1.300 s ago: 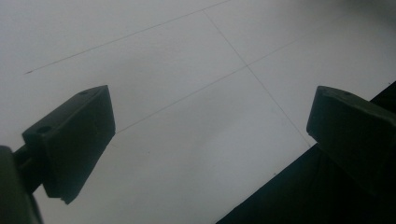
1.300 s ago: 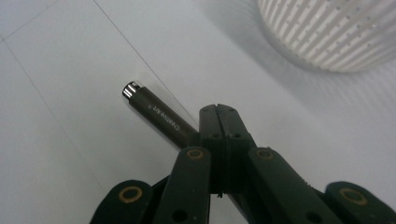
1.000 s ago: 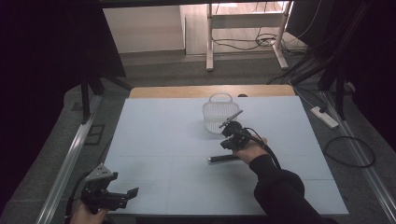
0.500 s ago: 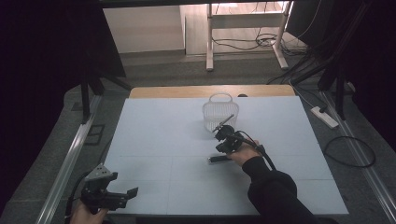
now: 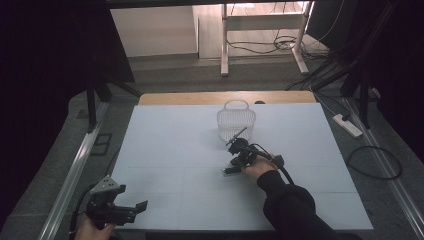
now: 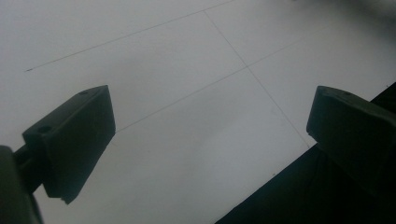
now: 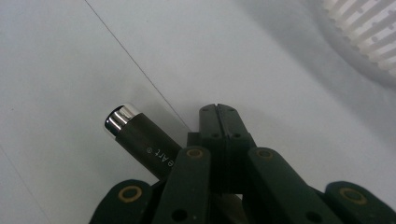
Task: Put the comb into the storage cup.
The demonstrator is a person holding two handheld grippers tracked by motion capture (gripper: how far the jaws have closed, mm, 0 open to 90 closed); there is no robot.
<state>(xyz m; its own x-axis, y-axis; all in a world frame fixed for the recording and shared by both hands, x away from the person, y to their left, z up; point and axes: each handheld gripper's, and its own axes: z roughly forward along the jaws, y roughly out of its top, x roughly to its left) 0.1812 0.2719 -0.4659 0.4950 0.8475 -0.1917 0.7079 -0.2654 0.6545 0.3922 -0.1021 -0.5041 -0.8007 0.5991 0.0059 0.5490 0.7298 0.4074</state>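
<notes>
Down low, the right tool (image 7: pixel 217 109) works at a dark pen (image 7: pixel 140 137) lying on the worktop (image 5: pixel 165 150).
Its jaws meet fully, gripping nothing; the pen lies just beside and beneath them, the white basket (image 5: pixel 236 121) just beyond. The left tool (image 5: pixel 131 207) idles near the worktop's edge, jaws wide apart and empty.

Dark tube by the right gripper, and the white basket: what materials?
Dark tube: matte dark brown body, probably plastic or coated metal, with small printed lettering; its end cap is mirror-bright, so likely polished or chromed metal. Basket: white, thin evenly spaced ribs with gaps between, which looks like moulded plastic with a dull finish.
</notes>
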